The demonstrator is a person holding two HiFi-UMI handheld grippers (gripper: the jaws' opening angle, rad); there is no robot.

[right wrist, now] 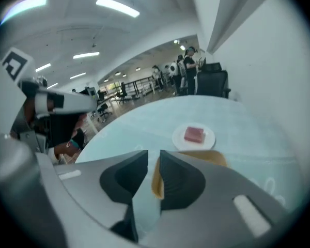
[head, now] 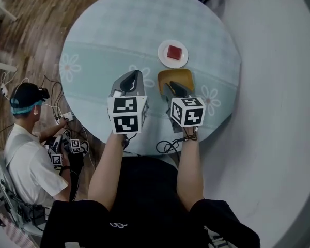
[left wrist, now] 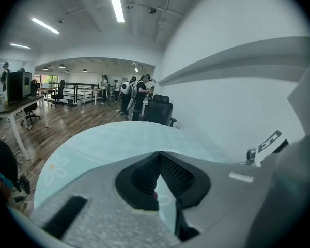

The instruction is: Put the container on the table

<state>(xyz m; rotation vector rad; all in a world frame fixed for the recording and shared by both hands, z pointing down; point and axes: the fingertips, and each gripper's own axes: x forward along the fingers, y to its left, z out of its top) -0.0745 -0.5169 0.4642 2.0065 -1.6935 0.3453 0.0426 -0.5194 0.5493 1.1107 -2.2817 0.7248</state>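
Far left, off the table (head: pixel 119 30), a seated person (head: pixel 26 154) works on other gear and plays no part here. Left gripper (head: pixel 130 76): jaws together at the tips, nothing between them, held over the cloth beside the work. Right gripper (head: pixel 173 87): jaws parallel and a little apart. The yellow container (head: pixel 181 75) has its near rim standing in the gap, close against the right jaw, with cloth showing between the rim and the left jaw, so no clamp is on it. The container appears to rest on the table, just short of the plate (head: pixel 163 53) with its red block (head: pixel 174 51). Judged step: release and withdrawal. To do it well, spread the jaws clear of the rim on both sides, then back out along the jaw line. Do not lift first, so the rim is not hooked and the container is not pushed into the plate. Keep the left gripper off the cloth. Not verifiable: the right gripper covers the container's near half, so full seating of its base, its depth and any contents cannot be confirmed. The marker cubes (head: pixel 128 114) hide both hands.
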